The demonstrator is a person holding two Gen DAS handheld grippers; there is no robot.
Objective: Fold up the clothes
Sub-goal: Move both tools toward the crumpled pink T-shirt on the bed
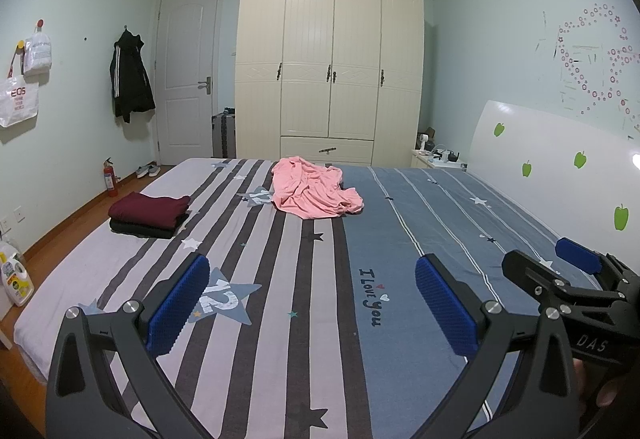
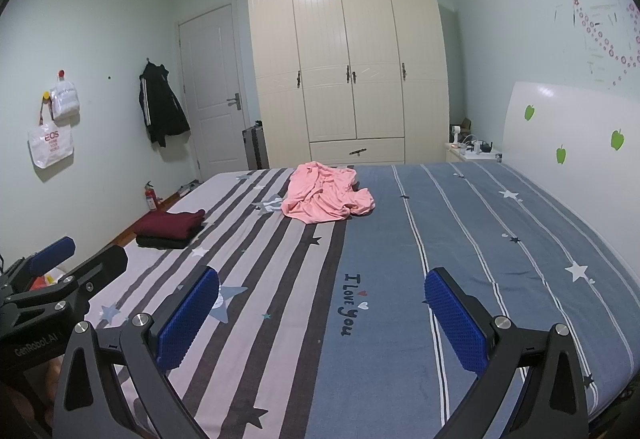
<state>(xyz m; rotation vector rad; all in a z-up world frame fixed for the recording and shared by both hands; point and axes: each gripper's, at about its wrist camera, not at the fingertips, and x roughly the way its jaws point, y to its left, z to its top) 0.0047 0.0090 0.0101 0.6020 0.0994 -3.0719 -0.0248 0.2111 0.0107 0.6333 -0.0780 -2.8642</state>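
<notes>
A bedroom w/ a wide bed [image 1: 400,359] filled both views; its sheet was grey-and-white striped on the left, blue on the right, w/ "I Love you" printed near centre. A crumpled pink garment [image 1: 314,189] lay unfolded in the middle of the frame, toward the far edge of the bed, well apart from both grippers. At mid-left, near the bed's left edge, sat a folded stack [image 1: 150,215]: a maroon item on top of a black one. The left gripper [image 1: 312,307] hung above the near end of the bed at the bottom of its view, blue pads spread wide, holding nothing. The right gripper [image 2: 322,313] was likewise spread wide & empty. A cream wardrobe [image 1: 330,67] stood behind the bed, upper centre.
</notes>
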